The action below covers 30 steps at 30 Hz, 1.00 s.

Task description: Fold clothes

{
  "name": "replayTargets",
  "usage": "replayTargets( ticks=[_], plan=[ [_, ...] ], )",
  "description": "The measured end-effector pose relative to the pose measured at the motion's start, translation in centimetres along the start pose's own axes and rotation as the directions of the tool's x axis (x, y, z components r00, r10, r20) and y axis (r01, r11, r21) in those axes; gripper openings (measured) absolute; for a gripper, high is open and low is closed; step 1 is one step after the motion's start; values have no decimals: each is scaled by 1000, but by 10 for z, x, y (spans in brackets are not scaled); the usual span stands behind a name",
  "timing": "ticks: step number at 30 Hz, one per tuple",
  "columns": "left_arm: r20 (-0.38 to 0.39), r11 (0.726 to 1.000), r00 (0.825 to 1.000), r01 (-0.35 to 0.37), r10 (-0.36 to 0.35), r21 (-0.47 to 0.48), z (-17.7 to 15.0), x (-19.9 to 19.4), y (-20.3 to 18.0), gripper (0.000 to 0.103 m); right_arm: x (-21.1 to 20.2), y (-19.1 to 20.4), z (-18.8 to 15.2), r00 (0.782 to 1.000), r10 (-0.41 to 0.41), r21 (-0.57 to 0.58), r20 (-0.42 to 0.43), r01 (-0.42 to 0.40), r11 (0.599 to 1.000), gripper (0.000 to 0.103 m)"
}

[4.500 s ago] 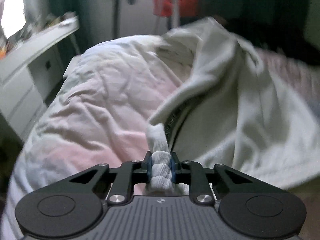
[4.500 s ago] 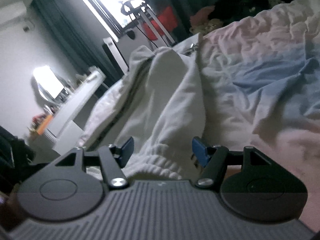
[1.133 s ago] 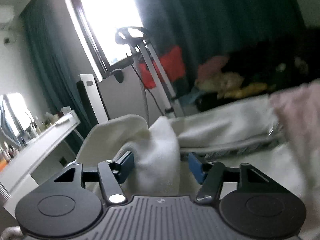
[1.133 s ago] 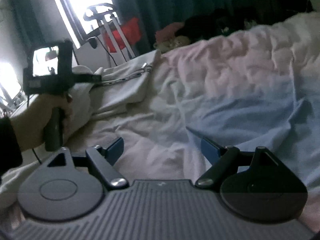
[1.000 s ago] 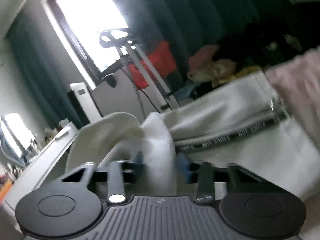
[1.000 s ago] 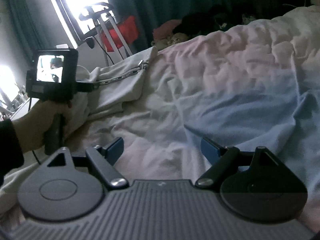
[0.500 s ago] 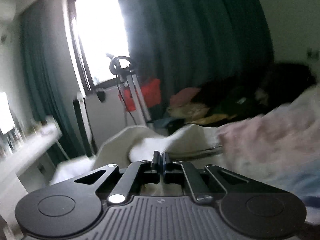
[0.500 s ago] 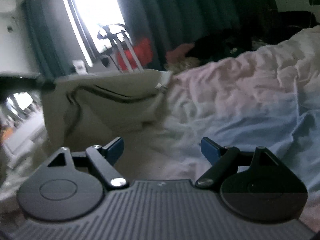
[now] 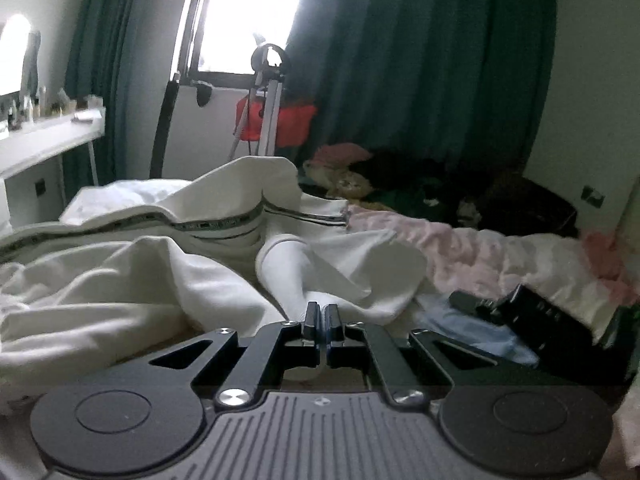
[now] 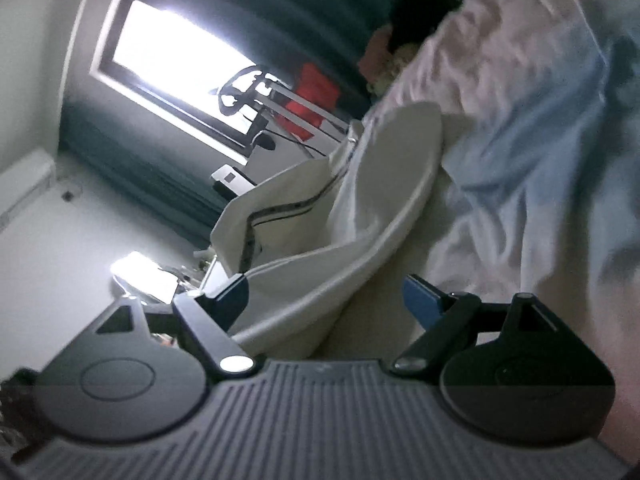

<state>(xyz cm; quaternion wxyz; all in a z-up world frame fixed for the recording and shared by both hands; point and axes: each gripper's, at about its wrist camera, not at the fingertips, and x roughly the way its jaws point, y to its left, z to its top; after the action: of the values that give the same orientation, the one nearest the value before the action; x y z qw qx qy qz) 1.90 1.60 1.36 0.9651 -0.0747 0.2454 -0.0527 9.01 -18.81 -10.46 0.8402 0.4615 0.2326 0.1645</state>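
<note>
A white zip-up jacket (image 9: 168, 264) with a dark striped zipper band lies rumpled on the bed. My left gripper (image 9: 320, 314) is shut on a thin fold of the jacket, which runs up from the jaws toward its sleeve (image 9: 288, 268). In the right wrist view the camera is rolled to one side; the jacket (image 10: 360, 216) hangs as a raised fold. My right gripper (image 10: 324, 300) is open, with an edge of the jacket lying between its blue pads (image 10: 420, 300). The right gripper also shows in the left wrist view (image 9: 532, 320), low at the right.
The bed has a pink and pale blue duvet (image 9: 500, 248). Behind it are dark green curtains (image 9: 420, 80), a bright window (image 9: 248, 12), a metal stand with red fabric (image 9: 272, 120), a white desk (image 9: 40, 144) at the left and a heap of dark clothes (image 9: 440, 188).
My left gripper closed on the jacket fold and moved right and down over the bed. My right gripper rolled sideways and came in close to the jacket's edge, still open.
</note>
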Motion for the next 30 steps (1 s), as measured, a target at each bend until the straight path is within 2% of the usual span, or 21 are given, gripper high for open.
replayTargets(
  ticks=[3,4,9,12,17,20,22,24,26,28,29,30],
  plan=[
    [-52,1000,999,1,-1,3,3,2,3,2,23,-1,1,998,-10,-3,-59,10,1000,72],
    [-71,1000,997,4,-4,-1,4,4,5,2,31,-2,1,997,-13,-4,-80,13,1000,71],
    [-135,999,990,35,-33,11,-2,18,8,2,70,-4,3,983,-31,-13,-180,29,1000,70],
    [-198,997,977,79,-82,-24,-9,34,15,2,99,-8,2,977,-49,-3,-206,49,999,70],
    [-246,988,958,132,-149,-87,-16,52,23,2,128,-14,7,983,-68,-68,-169,57,996,69],
    [-263,988,953,134,-148,-73,-22,65,24,2,134,-20,10,987,-58,-69,-148,48,996,68],
    [-292,986,942,149,-166,-81,-24,75,26,3,134,-23,14,991,-59,-56,-124,52,997,68],
    [-323,977,924,171,-205,-130,-26,83,35,3,132,-27,21,994,-71,-34,-85,68,997,68],
    [-338,976,919,163,-203,-145,-34,89,39,2,131,-30,27,995,-84,-11,-46,83,996,69],
    [-372,963,896,178,-244,-202,-38,94,46,2,129,-33,34,995,-97,12,-8,97,995,70],
    [-378,958,890,177,-254,-226,-39,95,49,2,128,-35,37,994,-104,24,11,104,994,70],
    [-368,957,894,178,-254,-227,-38,93,51,2,131,-38,42,993,-119,26,24,118,993,70]
  ],
)
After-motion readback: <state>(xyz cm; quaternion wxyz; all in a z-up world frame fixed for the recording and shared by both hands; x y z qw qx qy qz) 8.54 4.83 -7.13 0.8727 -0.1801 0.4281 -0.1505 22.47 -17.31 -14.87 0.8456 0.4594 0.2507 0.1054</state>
